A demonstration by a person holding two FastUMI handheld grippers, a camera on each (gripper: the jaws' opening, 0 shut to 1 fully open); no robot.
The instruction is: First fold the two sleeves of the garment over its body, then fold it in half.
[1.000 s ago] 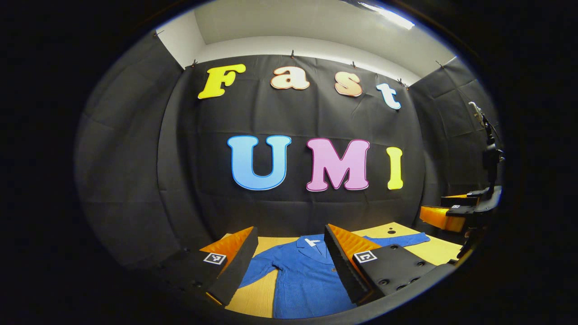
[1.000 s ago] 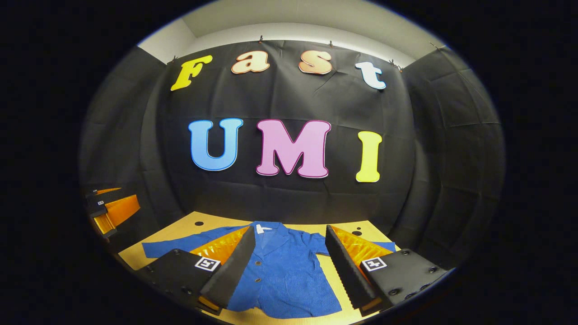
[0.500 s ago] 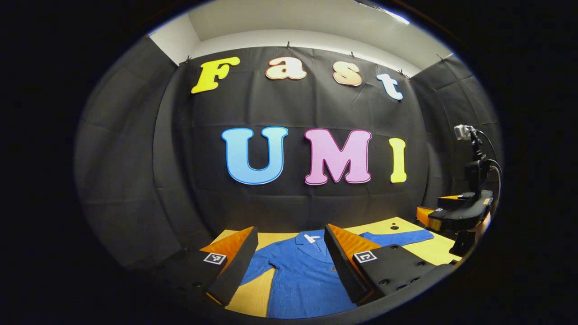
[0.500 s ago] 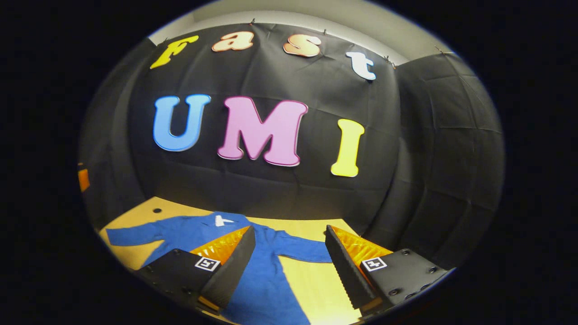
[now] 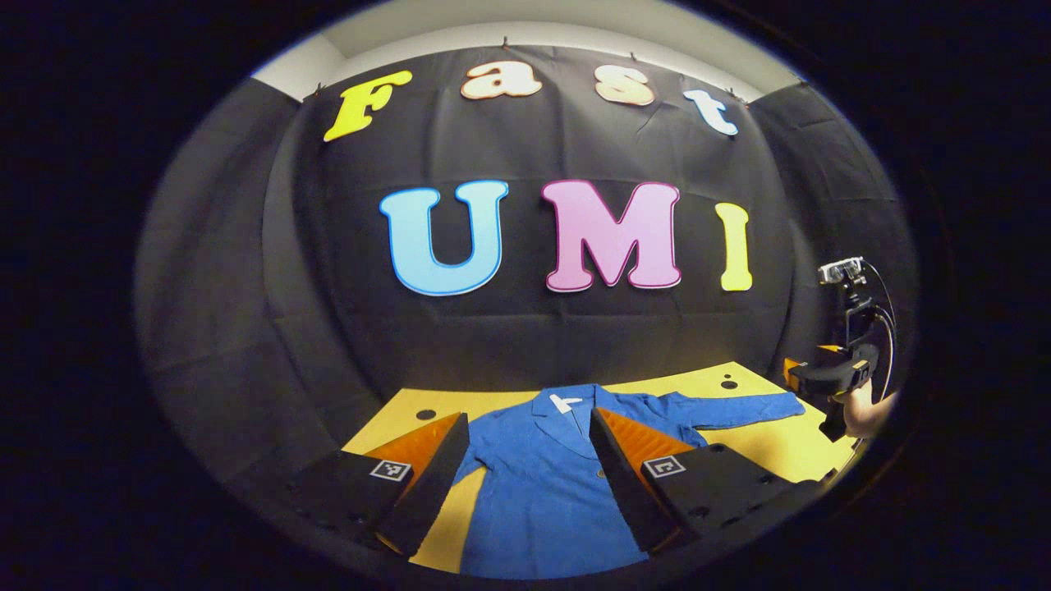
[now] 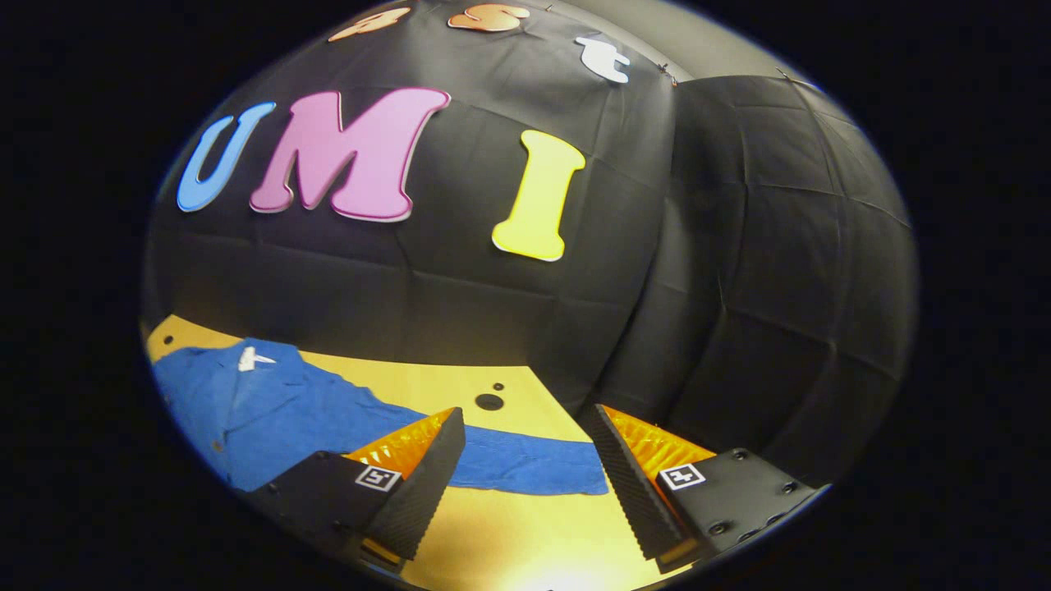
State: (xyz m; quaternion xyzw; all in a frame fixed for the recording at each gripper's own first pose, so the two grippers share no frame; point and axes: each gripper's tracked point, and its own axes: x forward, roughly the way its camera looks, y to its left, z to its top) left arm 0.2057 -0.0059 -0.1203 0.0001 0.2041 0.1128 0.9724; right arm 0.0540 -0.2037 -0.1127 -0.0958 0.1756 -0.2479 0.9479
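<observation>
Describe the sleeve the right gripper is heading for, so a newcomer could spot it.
On the yellow table lies a blue garment spread flat. The sleeve stretches sideways from it to a straight cuff, lying between the open right gripper fingers in the right gripper view.

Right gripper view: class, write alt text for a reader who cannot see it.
An open gripper hovers over the outstretched sleeve of a blue jacket lying flat on a yellow table, black cloth behind.

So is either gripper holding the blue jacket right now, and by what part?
Nothing is held. Both the left gripper and right gripper are open above the jacket.
</observation>
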